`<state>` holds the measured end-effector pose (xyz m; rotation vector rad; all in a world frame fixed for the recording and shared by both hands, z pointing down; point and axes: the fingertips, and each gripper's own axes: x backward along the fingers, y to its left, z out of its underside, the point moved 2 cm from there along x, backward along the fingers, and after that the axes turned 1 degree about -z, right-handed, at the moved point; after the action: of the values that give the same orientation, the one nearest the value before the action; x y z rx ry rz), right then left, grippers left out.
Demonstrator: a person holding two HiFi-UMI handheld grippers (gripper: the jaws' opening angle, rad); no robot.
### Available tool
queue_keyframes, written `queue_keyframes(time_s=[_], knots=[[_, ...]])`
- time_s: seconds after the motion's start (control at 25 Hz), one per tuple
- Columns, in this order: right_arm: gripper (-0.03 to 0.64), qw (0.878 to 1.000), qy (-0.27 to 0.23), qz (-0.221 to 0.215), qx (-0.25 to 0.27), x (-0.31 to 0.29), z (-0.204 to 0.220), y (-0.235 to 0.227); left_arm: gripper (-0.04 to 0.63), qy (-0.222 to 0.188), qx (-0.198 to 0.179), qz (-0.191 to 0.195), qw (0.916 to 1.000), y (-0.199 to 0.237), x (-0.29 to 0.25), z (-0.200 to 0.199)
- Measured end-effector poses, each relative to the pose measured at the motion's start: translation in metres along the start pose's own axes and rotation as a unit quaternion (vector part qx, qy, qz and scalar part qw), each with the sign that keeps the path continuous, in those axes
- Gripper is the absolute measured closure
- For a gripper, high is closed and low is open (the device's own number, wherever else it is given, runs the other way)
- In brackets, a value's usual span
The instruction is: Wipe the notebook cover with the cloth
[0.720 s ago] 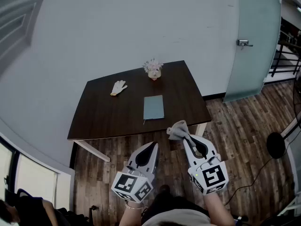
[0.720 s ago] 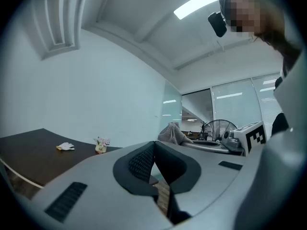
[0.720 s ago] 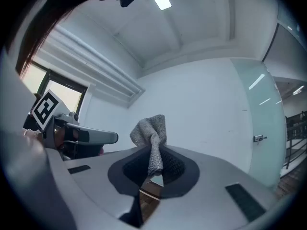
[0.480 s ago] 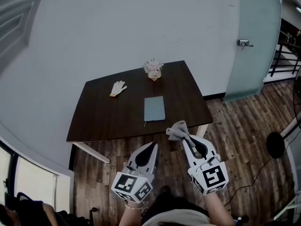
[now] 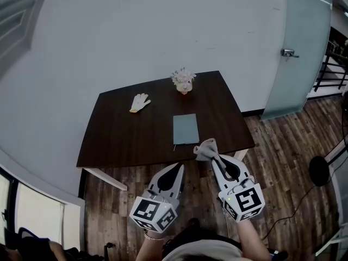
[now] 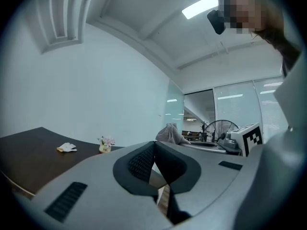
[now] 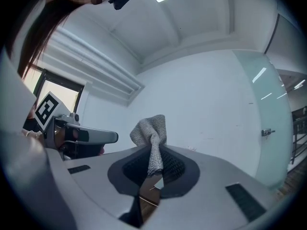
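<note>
The room is lit evenly and softly from above. A ceiling light strip [image 6: 204,6] is blown out to white in the left gripper view, and a window [image 7: 55,92] is overexposed in the right one. A dull sheen is seen on the dark worktop [image 5: 136,135]. Both gripper views are strongly bowed and vignetted black at the corners. The cloth [image 7: 151,128] weave is rendered sharply, while the near body of the right tool [image 7: 153,150] is softened.

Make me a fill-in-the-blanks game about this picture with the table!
1. The right gripper is shut on a grey ____.
2. The notebook lies flat on the dark ____.
3. In the head view, the white glove lies ____ of the flower pot.
Missing words: cloth; table; left.
</note>
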<state>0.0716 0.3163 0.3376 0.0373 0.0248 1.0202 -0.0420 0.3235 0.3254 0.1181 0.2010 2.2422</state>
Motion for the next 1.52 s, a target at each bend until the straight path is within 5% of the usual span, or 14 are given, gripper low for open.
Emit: queue_keyframes(time_s=[0.8, 1.52], knots=[[0.575, 1.0, 0.013, 0.012, -0.018, -0.095, 0.004, 0.004, 0.577, 0.012, 0.012, 0.029, 0.9994, 0.096, -0.03, -0.001], [0.572, 0.999, 0.024, -0.021, -0.013, -0.19, 0.021, -0.056, 0.577, 0.022, 0.022, 0.008, 0.9995, 0.157, -0.121, 0.011]])
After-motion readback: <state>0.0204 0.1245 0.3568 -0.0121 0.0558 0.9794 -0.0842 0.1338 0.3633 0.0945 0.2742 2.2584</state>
